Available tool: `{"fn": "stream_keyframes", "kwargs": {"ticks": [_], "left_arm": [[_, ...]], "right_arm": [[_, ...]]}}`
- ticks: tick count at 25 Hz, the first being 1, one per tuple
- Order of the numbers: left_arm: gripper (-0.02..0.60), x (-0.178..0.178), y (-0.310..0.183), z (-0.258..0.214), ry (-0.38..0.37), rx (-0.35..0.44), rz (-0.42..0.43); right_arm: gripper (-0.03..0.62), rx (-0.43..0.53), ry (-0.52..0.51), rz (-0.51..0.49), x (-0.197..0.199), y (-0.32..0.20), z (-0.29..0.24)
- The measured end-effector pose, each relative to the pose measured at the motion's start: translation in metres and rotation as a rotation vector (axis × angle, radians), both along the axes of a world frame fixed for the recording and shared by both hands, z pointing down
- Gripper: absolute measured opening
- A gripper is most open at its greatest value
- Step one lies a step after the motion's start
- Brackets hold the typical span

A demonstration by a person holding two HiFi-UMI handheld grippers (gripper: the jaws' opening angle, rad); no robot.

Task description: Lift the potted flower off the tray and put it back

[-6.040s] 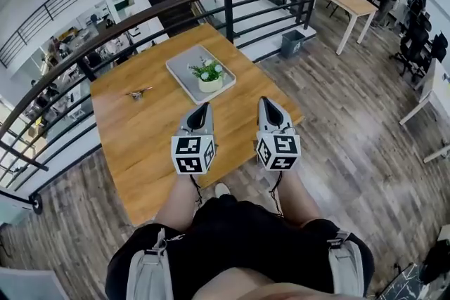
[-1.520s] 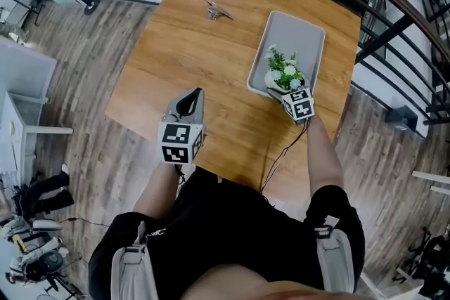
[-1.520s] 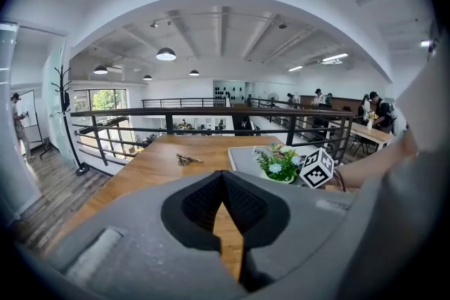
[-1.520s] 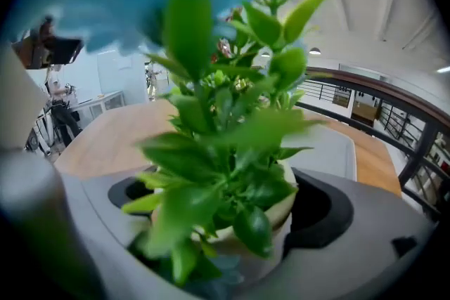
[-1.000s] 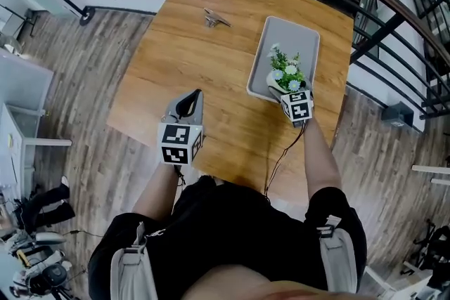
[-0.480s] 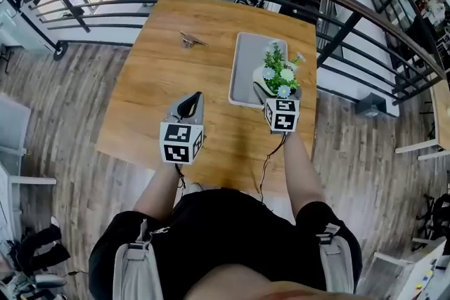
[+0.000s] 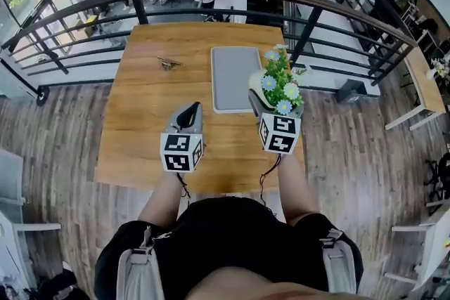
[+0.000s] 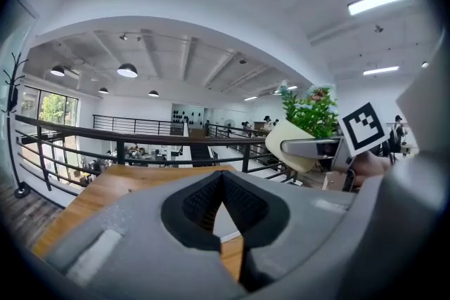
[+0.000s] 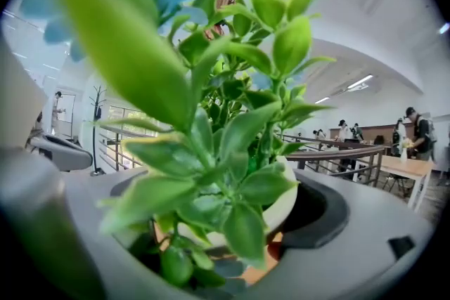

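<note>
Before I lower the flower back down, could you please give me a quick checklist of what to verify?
1. Grip: the right gripper has its fingers shut on the pot of the potted flower. Ok.
2. Landing spot: the grey tray is empty. Ok.
3. Alignment: the head view shows the pot by the tray's right edge, but it is raised. Cannot tell.
4. Pot upright: it looks tilted in the left gripper view. Not ok.
5. Left gripper: shut, empty, left of the tray. Ok.
6. Small metal object: on the wooden table, apart from the tray. Ok.
</note>
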State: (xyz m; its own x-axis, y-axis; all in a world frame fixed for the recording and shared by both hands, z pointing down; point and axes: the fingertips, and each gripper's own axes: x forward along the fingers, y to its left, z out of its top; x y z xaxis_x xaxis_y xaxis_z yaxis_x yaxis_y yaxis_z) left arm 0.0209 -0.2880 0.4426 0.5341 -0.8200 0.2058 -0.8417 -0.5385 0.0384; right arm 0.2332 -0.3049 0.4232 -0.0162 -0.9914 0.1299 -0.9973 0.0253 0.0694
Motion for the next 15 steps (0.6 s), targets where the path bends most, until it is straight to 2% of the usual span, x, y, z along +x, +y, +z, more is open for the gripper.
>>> {"fn": "stream_keyframes", "kwargs": {"ticks": [8, 15], "left_arm": [[0.012, 0.029, 0.005, -0.003, 0.025, 0.009, 0.089], [0.012, 0.039, 0.013, -0.007, 0.039, 0.024, 0.118]], "right_arm": [[0.528, 0.021, -0.025, 0.146, 0.026, 0.057, 0.004], [0.528, 0.011, -0.036, 0.159, 0.03, 0.071, 0.01]]}}
